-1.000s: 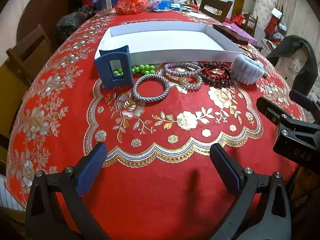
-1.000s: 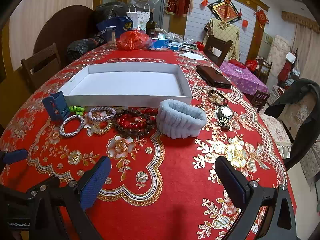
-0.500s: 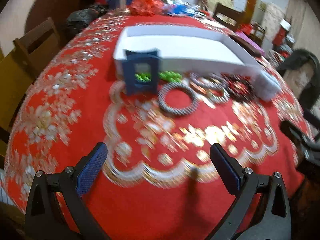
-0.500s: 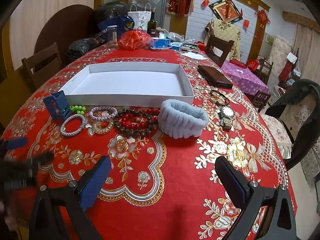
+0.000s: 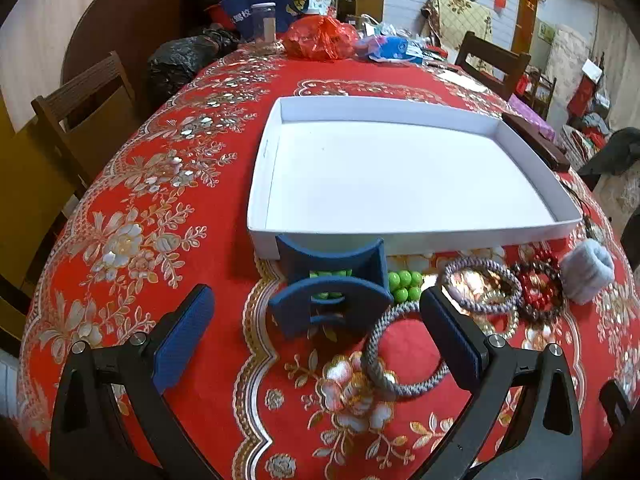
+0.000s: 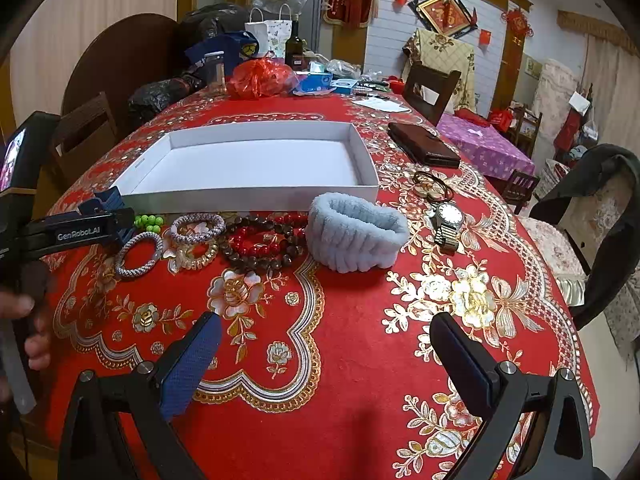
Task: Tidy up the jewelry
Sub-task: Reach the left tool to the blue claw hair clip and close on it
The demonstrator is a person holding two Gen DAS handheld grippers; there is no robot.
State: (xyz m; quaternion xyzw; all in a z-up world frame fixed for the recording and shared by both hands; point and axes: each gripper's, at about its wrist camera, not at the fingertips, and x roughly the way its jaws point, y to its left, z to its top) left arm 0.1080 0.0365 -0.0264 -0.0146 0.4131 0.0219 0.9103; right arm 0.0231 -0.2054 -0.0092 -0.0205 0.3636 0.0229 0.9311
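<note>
A white empty tray (image 5: 260,208) (image 6: 256,196) lies on the red tablecloth. In front of it a blue hair claw clip (image 5: 332,292) (image 6: 106,200) stands between the fingers of my open left gripper (image 5: 316,328), not touched. Green beads (image 5: 404,284) (image 6: 148,221), a grey rope bracelet (image 5: 384,376) (image 6: 138,254), a purple-grey bracelet (image 5: 480,284) (image 6: 198,228), dark and red bead bracelets (image 5: 536,292) (image 6: 260,244), a blue-grey fluffy band (image 5: 586,270) (image 6: 356,236) and a wristwatch (image 6: 448,220) lie in a row. My right gripper (image 6: 324,356) is open and empty over the cloth, nearer than the row.
A brown wallet (image 6: 424,146) and dark hair ties (image 6: 432,186) lie right of the tray. Bags, a bottle (image 6: 294,46) and clutter fill the table's far end. Wooden chairs (image 5: 84,108) stand at the left and far side. A jacket-draped chair (image 6: 596,208) is at the right.
My left gripper has moved forward and left, from the table's near edge up to the blue claw clip, which now sits between its open fingers. The right gripper has barely moved.
</note>
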